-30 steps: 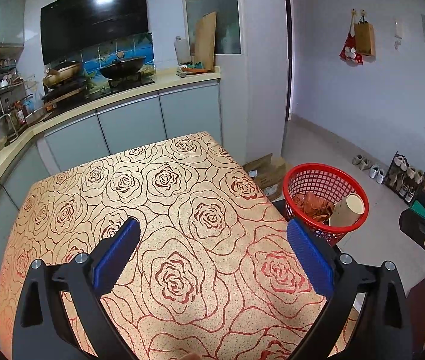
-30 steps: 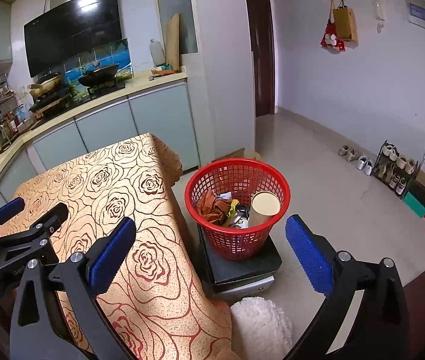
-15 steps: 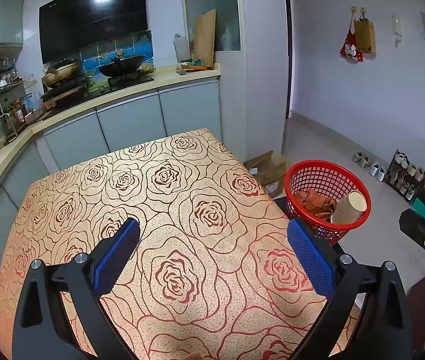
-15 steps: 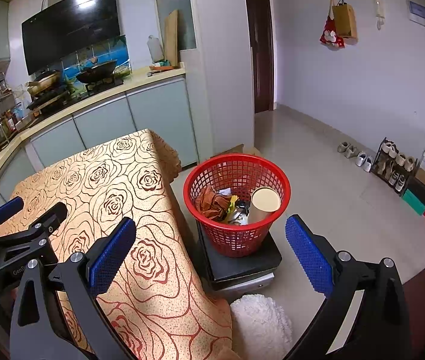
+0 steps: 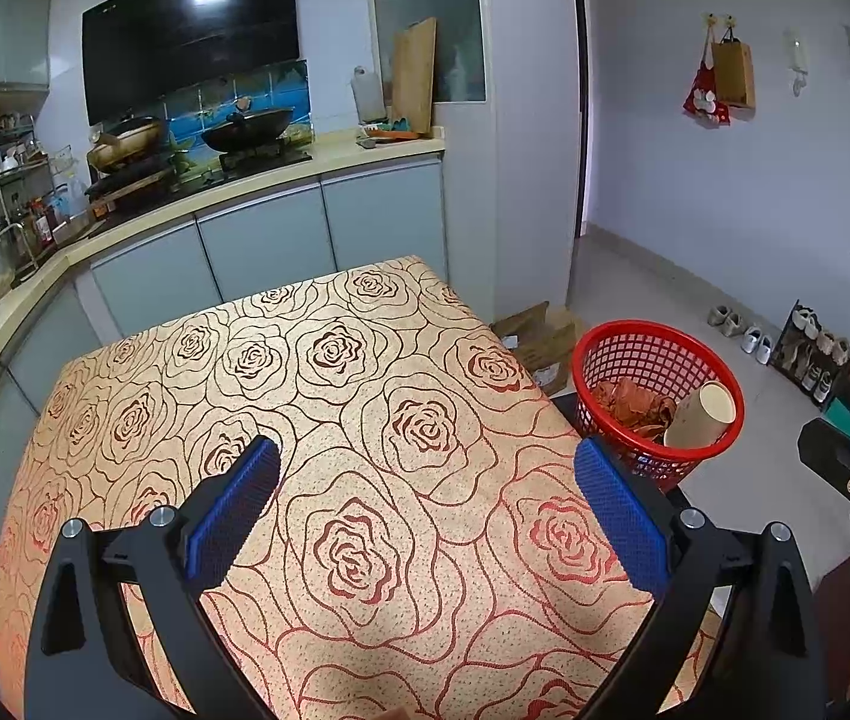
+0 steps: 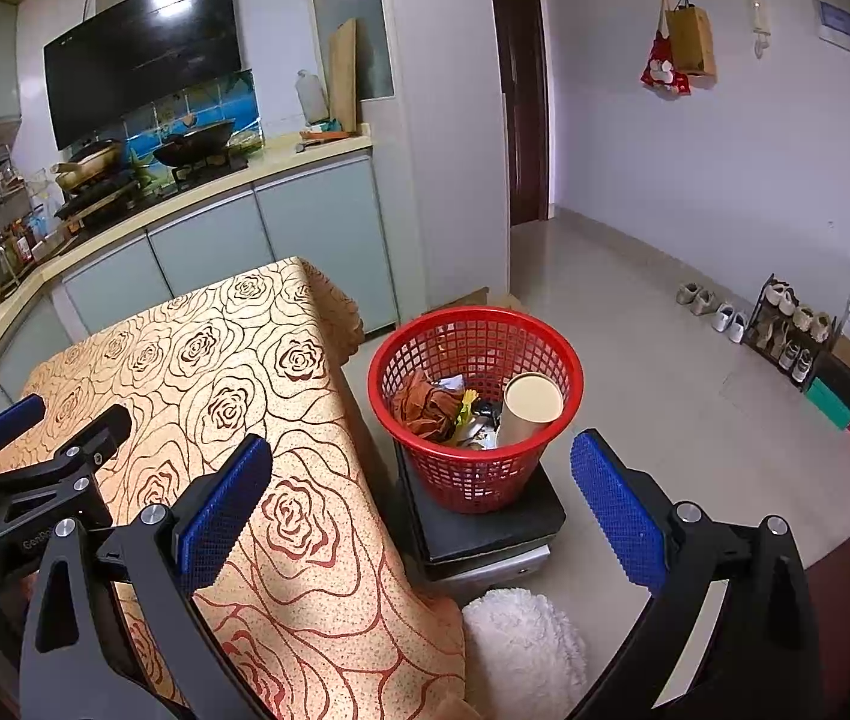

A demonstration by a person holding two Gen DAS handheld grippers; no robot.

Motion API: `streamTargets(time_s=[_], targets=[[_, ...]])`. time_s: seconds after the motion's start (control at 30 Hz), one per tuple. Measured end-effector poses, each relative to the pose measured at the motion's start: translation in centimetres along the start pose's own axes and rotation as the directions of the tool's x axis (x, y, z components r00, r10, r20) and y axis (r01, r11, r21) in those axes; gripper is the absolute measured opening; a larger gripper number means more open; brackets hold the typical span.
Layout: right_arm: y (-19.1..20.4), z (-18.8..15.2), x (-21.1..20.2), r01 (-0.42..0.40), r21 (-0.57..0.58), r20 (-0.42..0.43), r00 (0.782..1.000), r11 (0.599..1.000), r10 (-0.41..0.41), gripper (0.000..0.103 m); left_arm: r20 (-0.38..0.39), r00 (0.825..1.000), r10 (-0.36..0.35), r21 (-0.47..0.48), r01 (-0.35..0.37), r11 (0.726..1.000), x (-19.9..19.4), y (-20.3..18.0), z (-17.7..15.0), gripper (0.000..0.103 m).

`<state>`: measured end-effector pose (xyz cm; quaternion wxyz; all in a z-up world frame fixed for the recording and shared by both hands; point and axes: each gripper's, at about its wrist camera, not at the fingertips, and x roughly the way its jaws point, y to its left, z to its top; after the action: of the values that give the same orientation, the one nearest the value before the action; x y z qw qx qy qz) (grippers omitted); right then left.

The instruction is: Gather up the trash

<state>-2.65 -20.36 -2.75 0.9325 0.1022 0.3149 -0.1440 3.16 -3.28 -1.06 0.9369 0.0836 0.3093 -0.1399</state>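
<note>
1. The left gripper (image 5: 425, 516) hung above the table with its jaws spread wide, and nothing lay between the blue pads (image 5: 232, 516).
2. Under and ahead of it stretched the table (image 5: 329, 408), covered in a tan cloth printed with red roses, its surface bare.
3. Ahead and to the right of the left gripper, past the table's edge, stood the red mesh basket (image 5: 659, 339), lower than the tabletop.
4. The right gripper (image 6: 422, 516) was also held wide apart with nothing between its fingers.
5. Straight ahead of the right gripper, and below it, the basket (image 6: 473, 480) sat on a dark low platform (image 6: 485, 531) on the floor, just beside the hanging edge of the cloth.
6. In the basket leaned a paper cup (image 6: 530, 405), mouth up and tilted against the near right wall; to its left lay crumpled brown paper (image 6: 425, 405), with smaller mixed scraps between them that I could not tell apart.
7. Below the right gripper, near the platform, lay a white fluffy mat (image 6: 521, 654).
8. To the left of the right gripper, the left gripper's body (image 6: 35, 480) showed over the table.
9. Far ahead of both ran a kitchen counter (image 5: 257, 183) with a wok (image 5: 248, 129) on the stove.
10. Off to the right, shoes (image 6: 785, 324) lined the wall.
</note>
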Motion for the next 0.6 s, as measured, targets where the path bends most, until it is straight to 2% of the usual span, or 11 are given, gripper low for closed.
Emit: streamTargets(time_s=[0.6], targets=[[0.34,0.02,-0.04,-0.008,-0.016,0.005,1.000,1.000,0.008,0.097,0.008,1.000,0.007,-0.025,-0.007,1.000,-0.53,0.77,0.19,0.095]])
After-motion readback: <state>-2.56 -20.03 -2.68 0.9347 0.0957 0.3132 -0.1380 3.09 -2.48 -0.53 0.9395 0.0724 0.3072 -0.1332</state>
